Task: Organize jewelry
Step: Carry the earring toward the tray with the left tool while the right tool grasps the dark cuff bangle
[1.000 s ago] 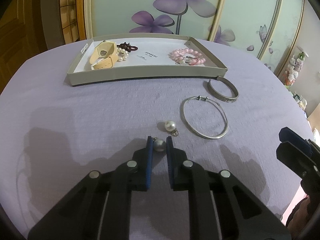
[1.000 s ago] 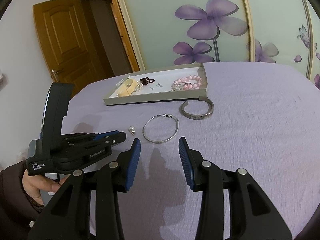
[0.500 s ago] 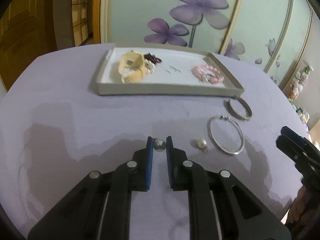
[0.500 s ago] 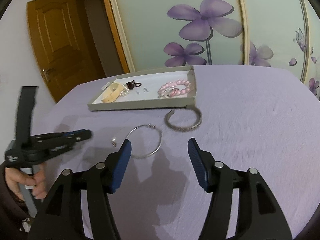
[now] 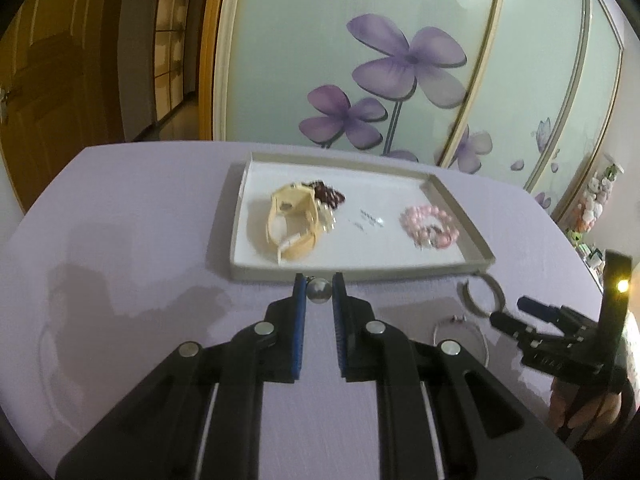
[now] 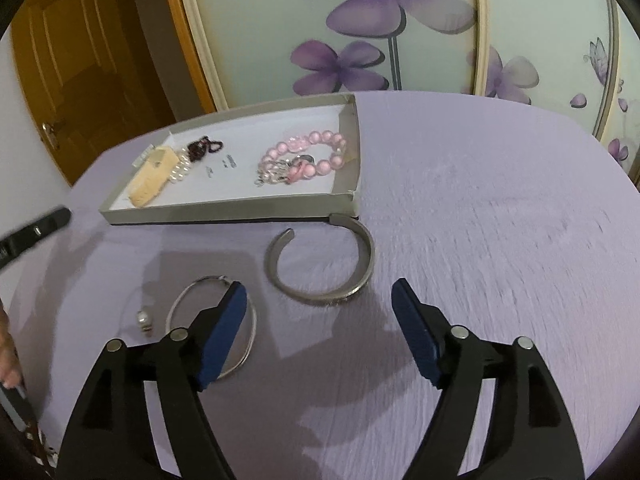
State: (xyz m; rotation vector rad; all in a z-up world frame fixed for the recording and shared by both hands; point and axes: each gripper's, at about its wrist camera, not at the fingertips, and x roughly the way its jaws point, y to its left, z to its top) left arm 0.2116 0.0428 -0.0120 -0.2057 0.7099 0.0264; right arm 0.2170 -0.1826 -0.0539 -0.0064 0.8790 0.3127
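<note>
My left gripper [image 5: 319, 285] is shut on a grey pearl earring [image 5: 319, 292], held just in front of the near wall of the grey jewelry tray [image 5: 360, 274]. In the tray lie a cream watch [image 5: 294, 222], dark red beads [image 5: 328, 196] and a pink bead bracelet [image 5: 430, 227]. My right gripper [image 6: 318, 294] has its jaws opening with nothing between them, just short of the silver cuff bracelet [image 6: 362, 276]. A thin silver bangle [image 6: 212, 320] lies under its left finger, with a white pearl earring [image 6: 144, 319] beside it.
The purple cloth [image 6: 500, 220] covers a round table that drops off at the edges. A sliding door with purple flowers [image 5: 404, 60] stands behind the tray, a wooden door [image 6: 72, 60] to the left. The right gripper [image 5: 532, 320] shows at the left wrist view's right edge.
The left gripper has lifted the grey pearl earring off the cloth and carried it up to the tray's front. The right gripper has widened and moved forward toward the cuff.
</note>
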